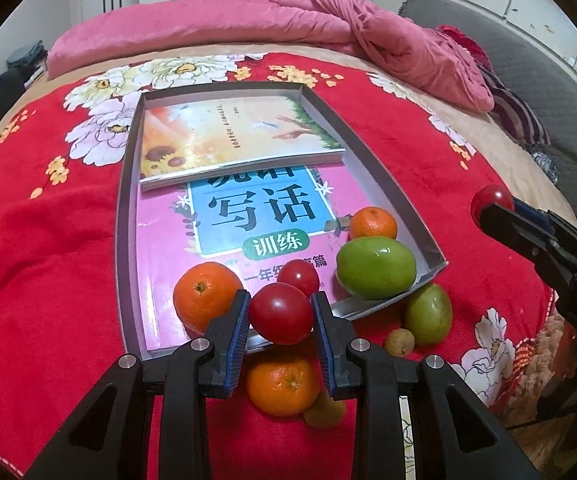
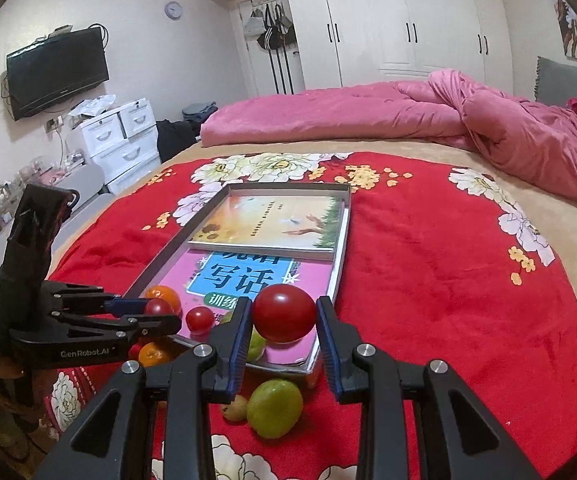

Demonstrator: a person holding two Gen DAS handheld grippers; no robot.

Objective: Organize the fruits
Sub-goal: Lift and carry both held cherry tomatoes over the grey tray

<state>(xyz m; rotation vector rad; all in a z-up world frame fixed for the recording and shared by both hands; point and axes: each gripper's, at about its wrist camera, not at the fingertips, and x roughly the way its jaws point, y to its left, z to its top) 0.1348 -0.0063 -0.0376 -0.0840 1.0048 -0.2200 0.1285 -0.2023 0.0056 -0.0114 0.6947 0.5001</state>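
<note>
My left gripper (image 1: pixel 281 314) is shut on a red tomato (image 1: pixel 281 313) and holds it over the near edge of the grey tray (image 1: pixel 380 168). My right gripper (image 2: pixel 284 314) is shut on another red tomato (image 2: pixel 284 312) above the tray's near right corner; it also shows in the left wrist view (image 1: pixel 488 208). In the tray lie two oranges (image 1: pixel 204 296) (image 1: pixel 373 223), a small tomato (image 1: pixel 298 276) and a green fruit (image 1: pixel 374 267). On the red blanket in front lie an orange (image 1: pixel 282 384), a green fruit (image 1: pixel 428 314) and two small brown fruits (image 1: pixel 399 342).
Two books (image 1: pixel 232 140) lie in the tray, one pink, one with sunflowers. A crumpled pink quilt (image 2: pixel 408 112) lies at the back of the bed. A drawer unit (image 2: pixel 116 140) and a TV (image 2: pixel 56 72) stand at the left wall.
</note>
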